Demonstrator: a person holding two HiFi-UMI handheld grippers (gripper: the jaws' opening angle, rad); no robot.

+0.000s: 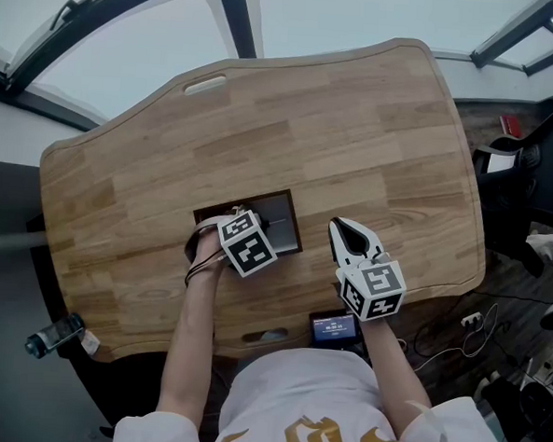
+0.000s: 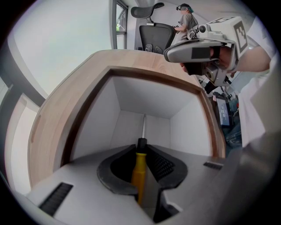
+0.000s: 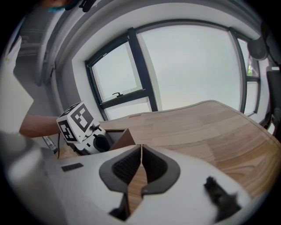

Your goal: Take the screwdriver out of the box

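Looking down the left gripper (image 2: 142, 151): clamped on the yellow handle of the screwdriver (image 2: 138, 172), reaching steeply into the box (image 2: 149, 96) (white walls, brown rim), with the metal shaft aimed at the bottom. Over to the right gripper (image 3: 141, 149): pinched together on nothing, hanging above the wooden table (image 3: 202, 127) near the box.

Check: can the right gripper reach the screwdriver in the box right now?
Probably not: the left gripper occupies the box opening, shut on the screwdriver; the right gripper sits shut beside the box.
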